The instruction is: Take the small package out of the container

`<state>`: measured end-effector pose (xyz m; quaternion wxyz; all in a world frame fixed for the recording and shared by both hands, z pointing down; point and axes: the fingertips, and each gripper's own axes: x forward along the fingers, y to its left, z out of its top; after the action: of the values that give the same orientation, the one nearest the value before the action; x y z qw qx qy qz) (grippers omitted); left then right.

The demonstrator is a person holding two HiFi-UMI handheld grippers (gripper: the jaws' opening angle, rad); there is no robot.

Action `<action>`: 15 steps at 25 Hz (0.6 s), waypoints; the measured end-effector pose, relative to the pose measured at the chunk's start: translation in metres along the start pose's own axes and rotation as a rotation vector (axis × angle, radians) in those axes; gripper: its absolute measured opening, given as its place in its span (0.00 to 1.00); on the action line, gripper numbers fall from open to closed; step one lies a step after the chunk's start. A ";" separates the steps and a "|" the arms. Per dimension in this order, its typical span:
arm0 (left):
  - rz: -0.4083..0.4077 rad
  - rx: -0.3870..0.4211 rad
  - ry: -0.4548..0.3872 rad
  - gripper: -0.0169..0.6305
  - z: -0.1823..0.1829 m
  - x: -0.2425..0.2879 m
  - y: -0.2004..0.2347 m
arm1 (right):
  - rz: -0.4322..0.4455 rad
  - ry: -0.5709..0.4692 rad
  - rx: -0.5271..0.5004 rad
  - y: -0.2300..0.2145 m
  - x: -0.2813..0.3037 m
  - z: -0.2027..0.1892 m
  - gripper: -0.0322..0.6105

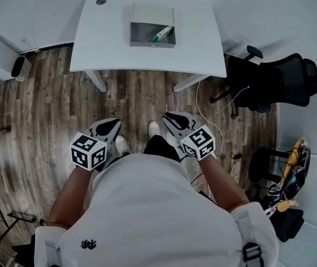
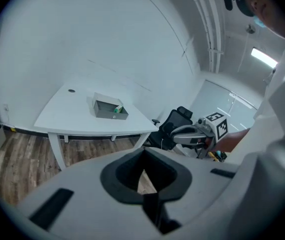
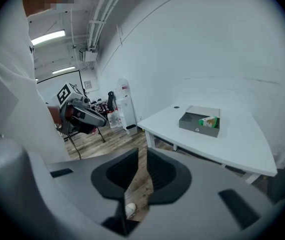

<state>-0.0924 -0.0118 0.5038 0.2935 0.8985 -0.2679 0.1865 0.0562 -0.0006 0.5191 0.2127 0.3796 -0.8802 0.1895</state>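
Observation:
A grey open container [image 1: 152, 33] sits on the white table [image 1: 147, 54], far ahead of me. A small green and white package [image 1: 162, 34] lies inside it at its right end. The container [image 2: 110, 110] and package [image 2: 117, 109] also show in the left gripper view, and again as container [image 3: 199, 122] and package [image 3: 208, 120] in the right gripper view. My left gripper [image 1: 114, 122] hangs near my waist over the floor, its tips touching [image 2: 143, 171]. My right gripper [image 1: 168, 117] is beside it, with a narrow empty slit between its jaws [image 3: 141, 156].
A black office chair [image 1: 275, 82] stands right of the table, with cables [image 1: 214, 121] trailing on the wood floor. A white bin [image 1: 20, 67] sits at the table's left. Clutter and a stool [image 1: 264, 163] fill the right side.

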 end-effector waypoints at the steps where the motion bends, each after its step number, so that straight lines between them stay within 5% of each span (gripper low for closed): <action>1: 0.002 -0.018 -0.014 0.04 0.005 0.001 0.004 | 0.003 0.002 -0.008 -0.009 0.004 0.004 0.13; 15: 0.195 -0.105 -0.134 0.04 0.100 0.057 0.068 | 0.127 0.082 -0.291 -0.186 0.083 0.076 0.21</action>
<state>-0.0694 -0.1420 0.4854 0.3021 0.8620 -0.3826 0.1394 0.1261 -0.2061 0.5308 0.2886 0.2802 -0.9113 0.0883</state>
